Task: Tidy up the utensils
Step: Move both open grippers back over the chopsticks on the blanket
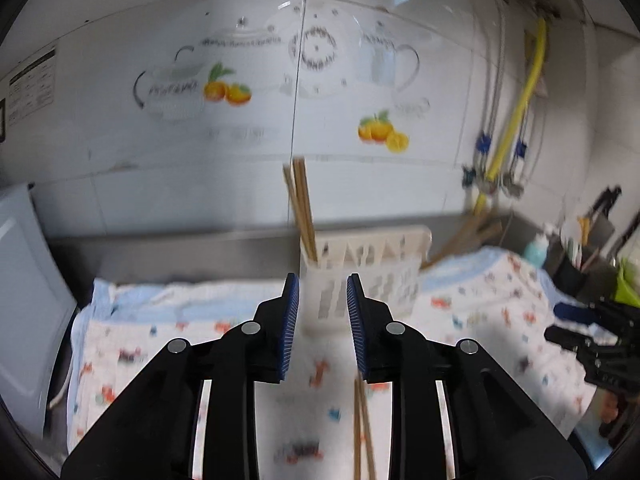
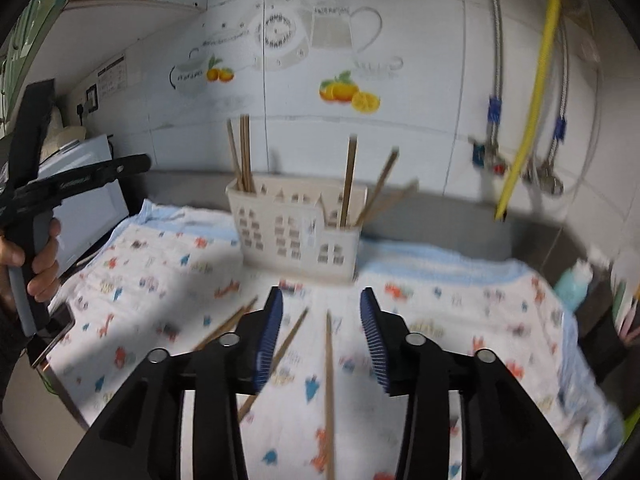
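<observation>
A cream utensil holder (image 2: 298, 226) shaped like a row of houses stands on a patterned cloth (image 2: 160, 276). It holds chopsticks at its left end (image 2: 243, 152) and several leaning at its right end (image 2: 348, 180). Loose chopsticks lie on the cloth: one (image 2: 329, 392) between my right fingers, others (image 2: 280, 352) to the left. My right gripper (image 2: 321, 300) is open and empty above them. My left gripper (image 1: 322, 286) is open and empty in front of the holder (image 1: 360, 276); a pair of chopsticks (image 1: 362, 436) lies below it.
A tiled wall with fruit decals rises behind a steel counter edge (image 1: 180, 248). A yellow hose (image 2: 532, 92) and braided pipes hang at the right. A white appliance (image 2: 84, 200) stands left. A teal bottle (image 2: 574, 284) and dark containers sit at the right.
</observation>
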A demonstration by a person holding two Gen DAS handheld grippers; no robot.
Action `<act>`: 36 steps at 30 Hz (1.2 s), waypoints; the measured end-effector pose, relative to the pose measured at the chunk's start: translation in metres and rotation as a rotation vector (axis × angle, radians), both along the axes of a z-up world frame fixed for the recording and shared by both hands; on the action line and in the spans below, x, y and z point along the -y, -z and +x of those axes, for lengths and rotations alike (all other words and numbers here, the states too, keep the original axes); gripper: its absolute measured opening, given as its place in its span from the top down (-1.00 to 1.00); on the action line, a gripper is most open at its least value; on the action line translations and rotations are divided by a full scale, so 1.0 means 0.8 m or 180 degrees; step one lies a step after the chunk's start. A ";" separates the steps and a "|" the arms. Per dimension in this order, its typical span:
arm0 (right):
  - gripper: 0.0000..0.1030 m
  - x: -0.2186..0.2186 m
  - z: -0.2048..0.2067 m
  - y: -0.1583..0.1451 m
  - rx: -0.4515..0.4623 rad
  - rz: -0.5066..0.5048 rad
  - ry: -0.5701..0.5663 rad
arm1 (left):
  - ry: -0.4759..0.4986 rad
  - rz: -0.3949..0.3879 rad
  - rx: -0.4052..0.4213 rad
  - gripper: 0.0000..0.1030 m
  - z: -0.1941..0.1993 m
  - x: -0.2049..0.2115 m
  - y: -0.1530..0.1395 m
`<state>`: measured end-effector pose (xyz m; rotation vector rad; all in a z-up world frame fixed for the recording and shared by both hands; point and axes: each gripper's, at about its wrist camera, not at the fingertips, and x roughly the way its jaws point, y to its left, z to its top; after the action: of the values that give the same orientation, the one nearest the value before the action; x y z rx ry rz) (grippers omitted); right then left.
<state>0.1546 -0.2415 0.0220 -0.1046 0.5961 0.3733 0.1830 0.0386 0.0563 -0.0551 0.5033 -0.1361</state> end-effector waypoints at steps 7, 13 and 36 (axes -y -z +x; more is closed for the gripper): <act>0.02 0.008 -0.040 0.051 -0.0155 -0.0032 0.0133 | 0.0013 0.0084 -0.0257 0.04 -0.073 0.002 0.078; 0.01 0.015 -0.064 0.083 -0.0245 -0.0023 0.0248 | 0.0088 -0.0054 -0.0584 0.04 -0.108 0.000 0.139; 0.03 0.030 -0.073 0.147 -0.0604 0.0143 0.0406 | 0.0249 0.0147 -0.1078 0.76 -0.102 0.040 0.229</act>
<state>0.0964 -0.2657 -0.0958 0.0123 0.7773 0.2741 0.1012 0.0064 -0.1267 -0.0129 0.8468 -0.1930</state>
